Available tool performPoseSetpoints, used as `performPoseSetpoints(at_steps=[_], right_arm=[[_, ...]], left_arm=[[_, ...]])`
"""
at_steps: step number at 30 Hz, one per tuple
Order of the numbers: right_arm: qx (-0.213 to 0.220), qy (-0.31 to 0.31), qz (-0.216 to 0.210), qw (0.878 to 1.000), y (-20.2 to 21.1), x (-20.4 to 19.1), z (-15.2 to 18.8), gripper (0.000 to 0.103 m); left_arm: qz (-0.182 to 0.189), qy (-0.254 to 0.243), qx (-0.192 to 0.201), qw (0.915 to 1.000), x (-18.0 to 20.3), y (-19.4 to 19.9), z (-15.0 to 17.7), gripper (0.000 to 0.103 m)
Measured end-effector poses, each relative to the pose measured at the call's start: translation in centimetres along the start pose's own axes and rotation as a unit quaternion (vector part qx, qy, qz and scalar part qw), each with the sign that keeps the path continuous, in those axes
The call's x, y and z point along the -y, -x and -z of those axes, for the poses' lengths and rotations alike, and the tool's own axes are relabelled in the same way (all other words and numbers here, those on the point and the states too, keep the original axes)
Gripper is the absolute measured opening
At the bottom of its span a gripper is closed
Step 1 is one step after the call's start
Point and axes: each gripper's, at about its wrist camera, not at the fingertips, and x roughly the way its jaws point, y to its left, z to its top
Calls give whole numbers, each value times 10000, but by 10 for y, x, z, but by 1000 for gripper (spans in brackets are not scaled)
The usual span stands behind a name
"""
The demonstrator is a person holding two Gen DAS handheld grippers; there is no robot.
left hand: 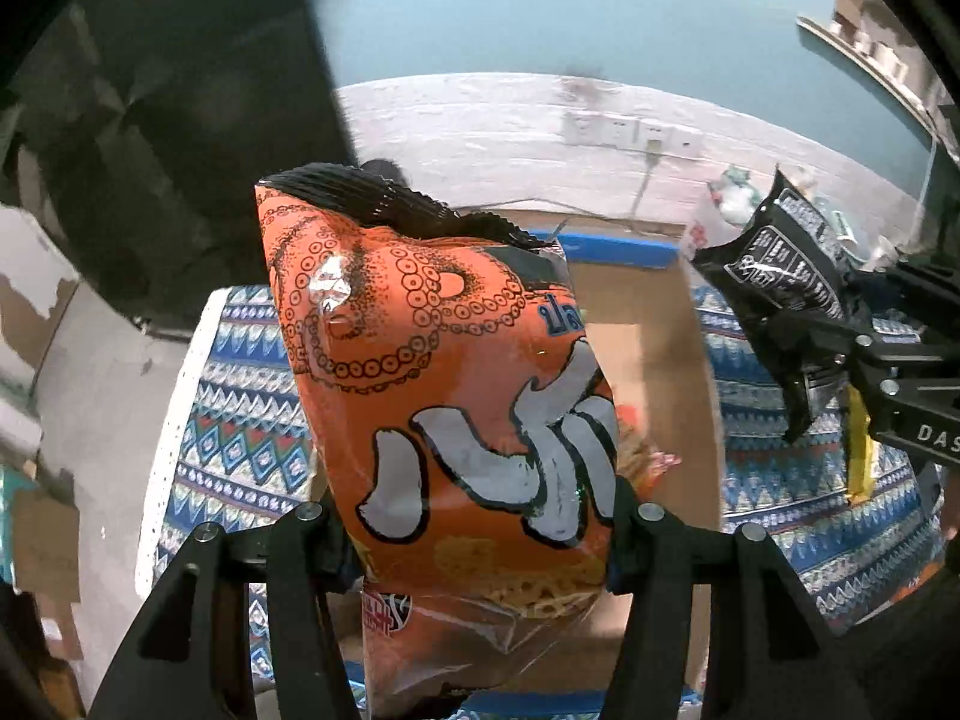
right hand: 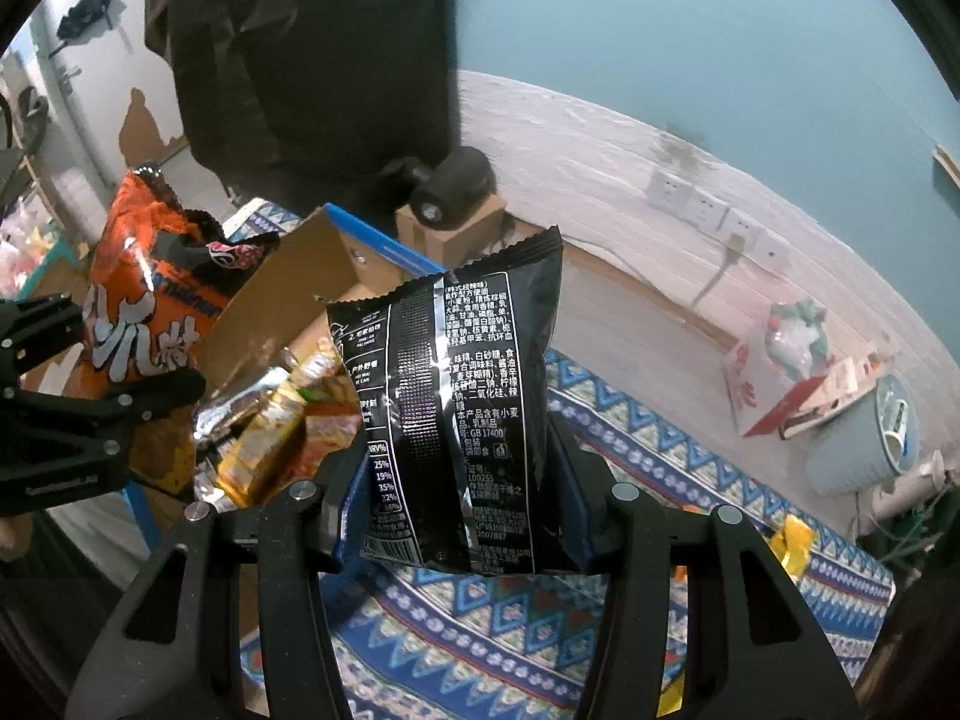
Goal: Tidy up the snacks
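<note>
My left gripper (left hand: 480, 546) is shut on an orange snack bag (left hand: 444, 372) and holds it upright above an open cardboard box (left hand: 660, 324). The orange bag also shows in the right wrist view (right hand: 138, 300) at the left. My right gripper (right hand: 459, 516) is shut on a black snack packet (right hand: 462, 408), held upright just right of the box (right hand: 282, 306). The black packet also shows at the right of the left wrist view (left hand: 780, 282). Several snack packs (right hand: 282, 420) lie inside the box.
A blue patterned cloth (right hand: 480, 630) covers the table. A yellow wrapper (right hand: 792, 540) lies on it at the right. A pale blue bin (right hand: 870, 444) and a red-and-white box (right hand: 780, 372) stand by the wall. A dark coat (right hand: 312, 60) hangs behind.
</note>
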Motion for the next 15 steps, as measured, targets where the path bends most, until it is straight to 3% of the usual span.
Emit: performPoseSetpoints(at_steps=[8,15], right_arm=[[-179,98,-135,9997,-24,-19,-14,51],[-226,245,-225,9992,-36,-42,-25,51]], left_arm=[[-201,273,-299,9990,-26,-19,10,59],[-334,269,-306,9986,-33,-20,14,81]])
